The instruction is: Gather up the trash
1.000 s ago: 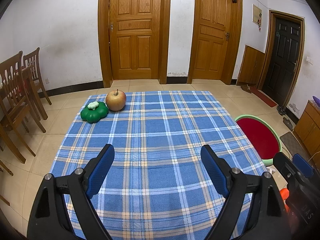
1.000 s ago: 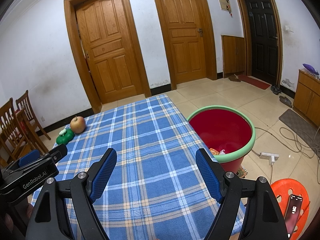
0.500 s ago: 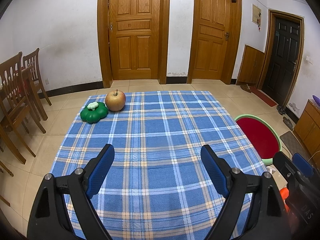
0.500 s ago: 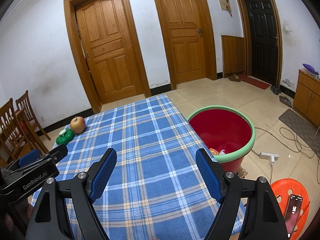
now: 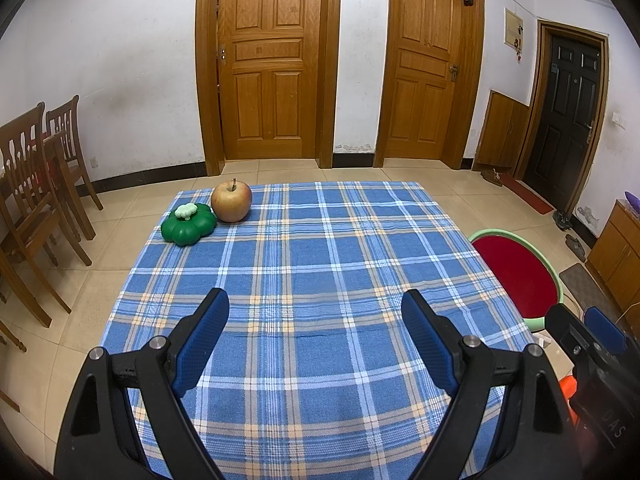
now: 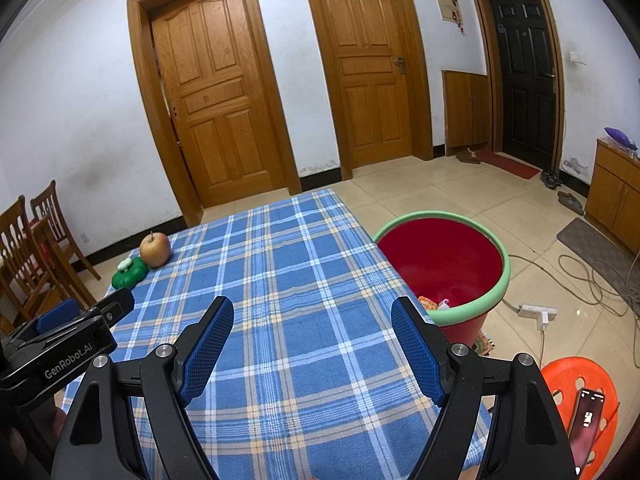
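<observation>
A table under a blue plaid cloth (image 5: 312, 272) (image 6: 288, 280) fills both views. At its far left corner sit an apple (image 5: 231, 201) (image 6: 155, 249) and a green pumpkin-shaped lidded dish (image 5: 188, 224) (image 6: 129, 272), touching each other. Beside the table's right edge stands a red bin with a green rim (image 5: 516, 276) (image 6: 444, 264); some scraps lie at its bottom in the right wrist view. My left gripper (image 5: 316, 308) hovers open over the near cloth, nothing between its blue pads. My right gripper (image 6: 312, 312) is open too, empty, near the table's right edge.
Wooden chairs (image 5: 36, 184) stand to the left of the table. An orange stool (image 6: 580, 392) with a phone on it sits at the lower right. Cables and a power strip (image 6: 536, 312) lie on the tiled floor past the bin. A low cabinet (image 6: 616, 196) lines the right wall.
</observation>
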`<state>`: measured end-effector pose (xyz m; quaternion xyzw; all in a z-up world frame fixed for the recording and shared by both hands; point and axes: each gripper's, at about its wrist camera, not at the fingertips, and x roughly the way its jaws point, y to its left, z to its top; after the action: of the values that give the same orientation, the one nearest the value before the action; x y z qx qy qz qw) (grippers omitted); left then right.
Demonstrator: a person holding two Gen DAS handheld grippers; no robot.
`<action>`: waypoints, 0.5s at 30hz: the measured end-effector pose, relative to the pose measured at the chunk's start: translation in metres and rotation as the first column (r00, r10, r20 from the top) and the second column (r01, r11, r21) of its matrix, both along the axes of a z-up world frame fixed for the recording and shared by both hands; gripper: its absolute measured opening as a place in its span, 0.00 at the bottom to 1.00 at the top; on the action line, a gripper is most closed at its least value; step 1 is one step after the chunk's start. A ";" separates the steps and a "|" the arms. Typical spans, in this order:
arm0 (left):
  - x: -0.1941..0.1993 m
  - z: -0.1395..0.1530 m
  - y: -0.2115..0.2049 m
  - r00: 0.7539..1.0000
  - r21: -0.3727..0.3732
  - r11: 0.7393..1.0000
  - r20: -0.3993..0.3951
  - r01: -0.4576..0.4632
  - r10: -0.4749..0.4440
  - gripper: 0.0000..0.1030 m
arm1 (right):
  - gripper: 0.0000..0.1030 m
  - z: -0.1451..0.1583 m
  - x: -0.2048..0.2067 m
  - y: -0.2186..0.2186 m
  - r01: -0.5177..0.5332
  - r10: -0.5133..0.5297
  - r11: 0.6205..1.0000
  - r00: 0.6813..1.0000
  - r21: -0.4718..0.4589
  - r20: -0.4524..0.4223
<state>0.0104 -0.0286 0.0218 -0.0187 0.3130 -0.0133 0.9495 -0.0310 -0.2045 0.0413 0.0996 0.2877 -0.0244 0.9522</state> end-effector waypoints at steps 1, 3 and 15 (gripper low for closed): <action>0.000 0.000 0.000 1.000 0.000 1.000 0.000 0.000 0.000 0.85 | 0.79 0.000 0.000 0.000 0.000 0.000 1.000 1.000 -0.001 0.001; 0.000 0.000 0.000 1.000 -0.001 1.000 0.000 0.000 0.000 0.85 | 0.79 0.000 0.000 0.000 0.000 0.000 1.000 1.000 -0.001 0.001; 0.000 0.000 0.000 1.000 -0.001 1.000 -0.001 0.000 0.000 0.85 | 0.79 -0.001 0.000 -0.001 0.002 -0.002 1.000 1.000 -0.002 0.003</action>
<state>0.0104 -0.0285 0.0219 -0.0190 0.3134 -0.0135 0.9493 -0.0308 -0.2055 0.0404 0.0988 0.2863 -0.0257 0.9527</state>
